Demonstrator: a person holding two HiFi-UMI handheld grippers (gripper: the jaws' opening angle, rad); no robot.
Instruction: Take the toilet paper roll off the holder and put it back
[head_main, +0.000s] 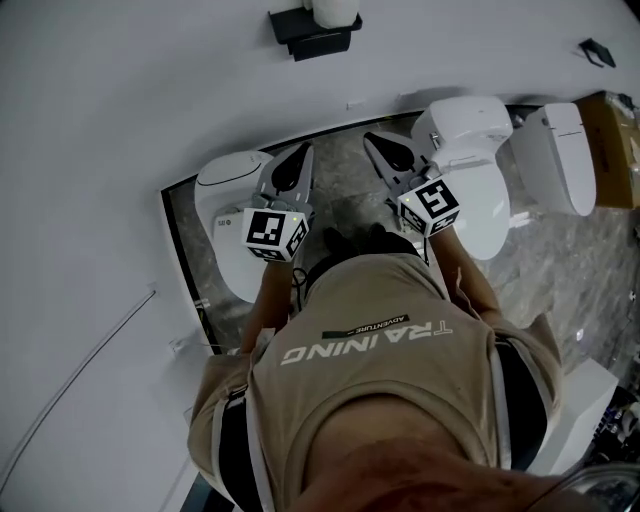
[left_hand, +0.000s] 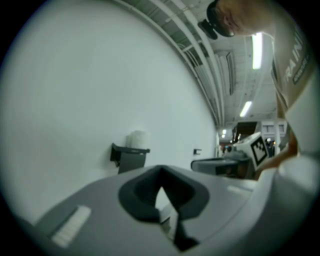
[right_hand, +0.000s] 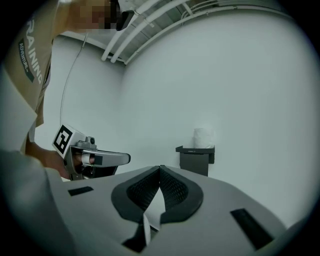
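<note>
A white toilet paper roll (head_main: 335, 9) stands upright on top of a black wall-mounted holder (head_main: 312, 36) on the white wall ahead. In the left gripper view the roll (left_hand: 137, 138) and holder (left_hand: 129, 157) lie left of centre, well beyond the jaws. The right gripper view has the roll (right_hand: 203, 137) and holder (right_hand: 196, 158) to the right of centre, also at a distance. My left gripper (head_main: 303, 150) and right gripper (head_main: 372, 138) are held side by side in front of the person's chest, both pointing at the wall. Both are shut with nothing in them.
White toilets stand on the marble floor below: one under the left gripper (head_main: 228, 205), one under the right (head_main: 470, 170), another further right (head_main: 555, 155). A cardboard box (head_main: 612, 150) sits at the far right. A thin cable (head_main: 80, 375) runs along the white surface at the left.
</note>
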